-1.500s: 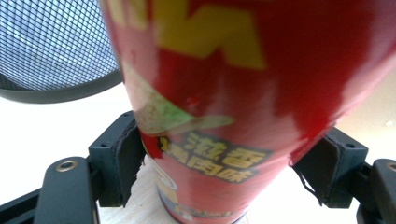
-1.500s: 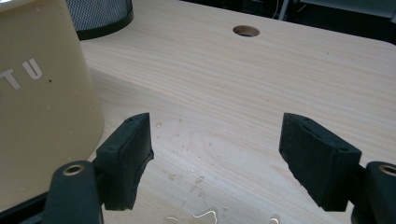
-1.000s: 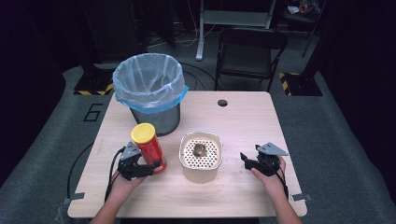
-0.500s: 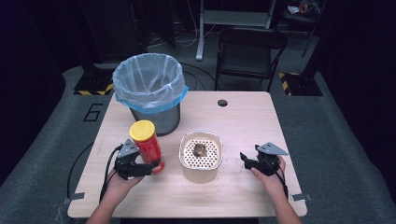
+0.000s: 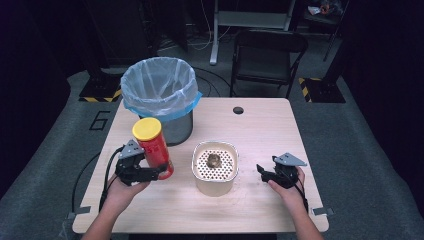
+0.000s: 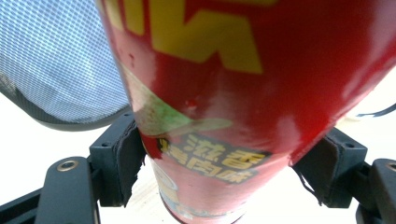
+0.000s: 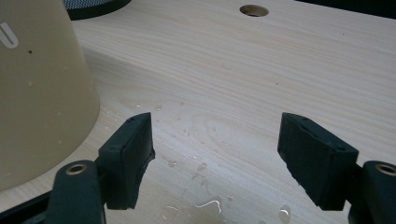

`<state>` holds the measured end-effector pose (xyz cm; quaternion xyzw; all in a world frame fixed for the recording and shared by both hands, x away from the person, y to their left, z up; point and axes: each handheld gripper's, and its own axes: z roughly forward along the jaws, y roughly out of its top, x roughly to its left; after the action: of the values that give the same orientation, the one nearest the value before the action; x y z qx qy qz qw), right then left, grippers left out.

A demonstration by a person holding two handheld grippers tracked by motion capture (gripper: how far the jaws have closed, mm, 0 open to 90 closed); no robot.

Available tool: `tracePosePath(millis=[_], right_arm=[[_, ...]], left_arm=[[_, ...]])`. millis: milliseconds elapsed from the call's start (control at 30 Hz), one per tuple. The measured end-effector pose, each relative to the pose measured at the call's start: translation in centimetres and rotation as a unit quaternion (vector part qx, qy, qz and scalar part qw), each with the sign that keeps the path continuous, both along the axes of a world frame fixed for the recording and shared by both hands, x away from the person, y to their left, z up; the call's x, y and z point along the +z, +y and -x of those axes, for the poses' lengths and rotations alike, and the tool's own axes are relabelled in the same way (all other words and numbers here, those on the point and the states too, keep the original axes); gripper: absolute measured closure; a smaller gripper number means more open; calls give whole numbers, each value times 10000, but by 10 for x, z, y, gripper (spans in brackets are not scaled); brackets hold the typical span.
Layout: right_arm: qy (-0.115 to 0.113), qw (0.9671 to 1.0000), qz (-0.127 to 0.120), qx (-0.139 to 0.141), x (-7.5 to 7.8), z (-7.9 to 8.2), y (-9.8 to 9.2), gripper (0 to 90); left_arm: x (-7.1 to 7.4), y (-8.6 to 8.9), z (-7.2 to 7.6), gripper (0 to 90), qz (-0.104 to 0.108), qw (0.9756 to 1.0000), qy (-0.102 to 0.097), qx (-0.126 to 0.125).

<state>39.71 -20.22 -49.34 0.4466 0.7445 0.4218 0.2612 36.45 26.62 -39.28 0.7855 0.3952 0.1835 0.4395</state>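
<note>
One glossy red cylinder can — clamped in left gripper jaws.

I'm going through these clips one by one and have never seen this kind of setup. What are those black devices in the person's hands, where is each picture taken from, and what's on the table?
A person sits at a light wooden table holding a hand-held two-jaw gripper in each hand; there is no robot arm. The high view looks down from above the person's side. The other two pictures come from small cameras riding on each gripper, looking along its black jaws.

The left gripper is shut on a tall red snack can with a yellow lid, tilted in the grip; the left gripper view shows both pads pressing its sides. The right gripper holds nothing: in its own view the jaws stand apart over the bare, water-spotted tabletop.

Also on the table: a mesh waste bin lined with a pale blue bag, and a cream perforated strainer tub with a small brown lump inside.
</note>
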Motion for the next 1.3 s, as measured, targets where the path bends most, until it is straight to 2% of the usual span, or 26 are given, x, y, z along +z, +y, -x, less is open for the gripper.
tracePosePath(millis=[133,300,333,367,467,533,567,600,633,833,1000,1067,1300], right_arm=[[0,10000,-25,-2,0,0,-2,263],[10,10000,-17,-2,-1,0,-1,263],[10,10000,-17,-2,-1,0,-1,263],[9,10000,3,19,-1,0,-1,263],[33,10000,6,-11,-1,0,-1,263],[37,10000,7,-1,-1,0,-1,263],[23,10000,-6,40,-1,-1,-2,263],[37,10000,-26,8,-2,-1,-2,263],[34,10000,-4,8,-2,-1,-2,263],[78,10000,27,-11,-4,-2,-3,263],[91,10000,5,-3,-5,-3,-4,263],[125,9999,10,2,-5,-3,-4,263],[156,9999,42,31,-7,-5,-3,263]], left_arm=[[10,1,1,231,38,10000,52,-38],[32,0,4,231,14,9999,-11,-147],[32,0,4,231,14,9999,-11,-147],[42,-1,4,231,-57,9998,-74,-188],[55,-4,4,231,-81,9996,-177,-213],[59,-4,3,231,-69,9996,-168,-236],[68,-4,1,231,-43,9995,-175,-274],[68,-4,1,231,-43,9995,-175,-274],[78,-5,-1,231,-35,9993,-167,-320],[105,-6,-8,231,22,9991,-146,-394],[119,-5,-16,231,-1,9995,-123,-304],[128,-5,-24,231,40,9997,-50,-236],[151,-4,-36,231,25,9999,-89,-126]])
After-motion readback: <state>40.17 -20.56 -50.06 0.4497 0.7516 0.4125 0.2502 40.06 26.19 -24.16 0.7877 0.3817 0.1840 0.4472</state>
